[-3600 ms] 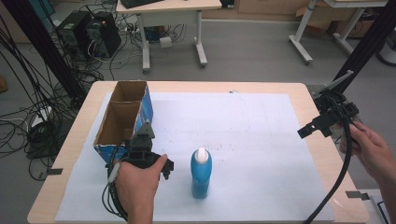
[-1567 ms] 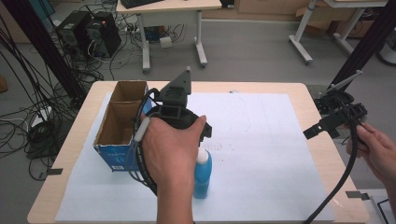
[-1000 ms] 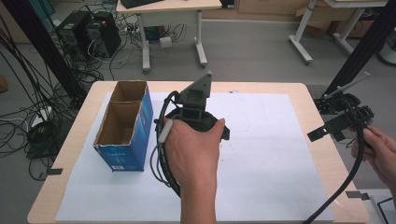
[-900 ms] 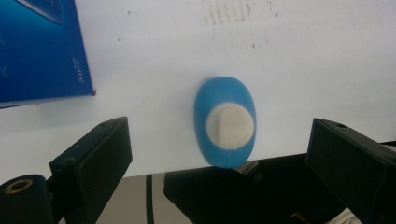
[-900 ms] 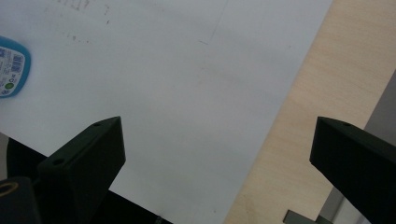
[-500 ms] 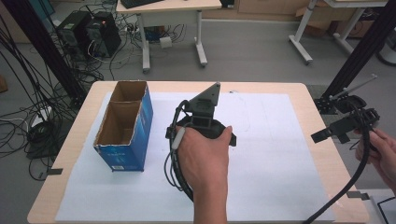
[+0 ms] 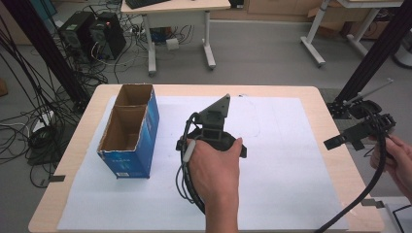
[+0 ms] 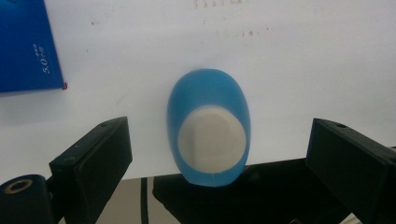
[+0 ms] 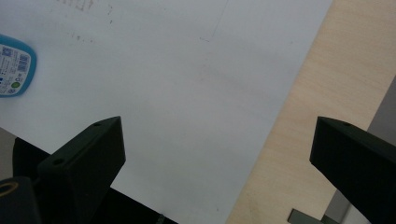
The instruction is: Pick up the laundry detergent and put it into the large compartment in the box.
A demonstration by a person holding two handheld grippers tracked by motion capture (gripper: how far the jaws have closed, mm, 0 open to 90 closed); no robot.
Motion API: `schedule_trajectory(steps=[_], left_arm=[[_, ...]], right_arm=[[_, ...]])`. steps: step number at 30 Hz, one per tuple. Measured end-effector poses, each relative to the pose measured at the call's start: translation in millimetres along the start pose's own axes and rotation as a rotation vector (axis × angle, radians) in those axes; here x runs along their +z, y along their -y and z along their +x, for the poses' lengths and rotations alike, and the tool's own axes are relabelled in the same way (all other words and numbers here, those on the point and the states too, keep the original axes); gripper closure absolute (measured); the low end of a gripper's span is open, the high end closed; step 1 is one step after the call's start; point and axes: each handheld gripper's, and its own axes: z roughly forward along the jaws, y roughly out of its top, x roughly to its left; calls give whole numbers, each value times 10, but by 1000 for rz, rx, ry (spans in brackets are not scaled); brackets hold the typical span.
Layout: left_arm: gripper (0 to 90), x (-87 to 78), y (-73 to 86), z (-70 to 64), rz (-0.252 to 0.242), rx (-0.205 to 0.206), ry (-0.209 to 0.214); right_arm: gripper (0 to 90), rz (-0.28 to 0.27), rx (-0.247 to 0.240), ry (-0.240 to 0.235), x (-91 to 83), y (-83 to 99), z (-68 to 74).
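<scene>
In the middle of the desk (image 7: 335, 194), over the white paper sheet (image 7: 291, 145), a person's left hand (image 7: 214, 167) holds the left tongs (image 8: 219, 154) pointing straight down. From the high view the hand and the grey three-cornered plate (image 7: 217, 110) cover everything under them, so the bottle cannot be made out there. The left gripper view looks down along the jaws: the blue bottle (image 8: 209, 126) stands upright on the paper, seen from above, with its white cap (image 8: 212, 141) toward the camera. It sits between the two black jaws, which are spread wide, with clear paper on each side, so the tongs are released and touch nothing. The lower part of the bottle is hidden by its own shoulder and by the dark body of the gripper.

To the left stands the blue cardboard box (image 7: 131, 133), open at the top, with two compartments; a corner of its blue side (image 8: 28, 46) shows near the bottle, but apart from it.

At the right edge of the desk the right hand (image 7: 396, 160), cut off by the frame, holds the right tongs (image 7: 347, 140). Its jaws are wide apart over paper and bare wood. In the right gripper view a small piece of a blue labelled thing (image 9: 14, 65) appears at the left edge; it is cut off and I cannot tell surely what it is.
</scene>
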Motion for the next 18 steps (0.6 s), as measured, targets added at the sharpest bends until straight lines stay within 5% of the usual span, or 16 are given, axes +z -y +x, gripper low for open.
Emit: schedule_trajectory(steps=[18], left_arm=[[73,210,35,-12,-5,-1,-13]], right_arm=[[36,18,-4,10,94,-8,31]])
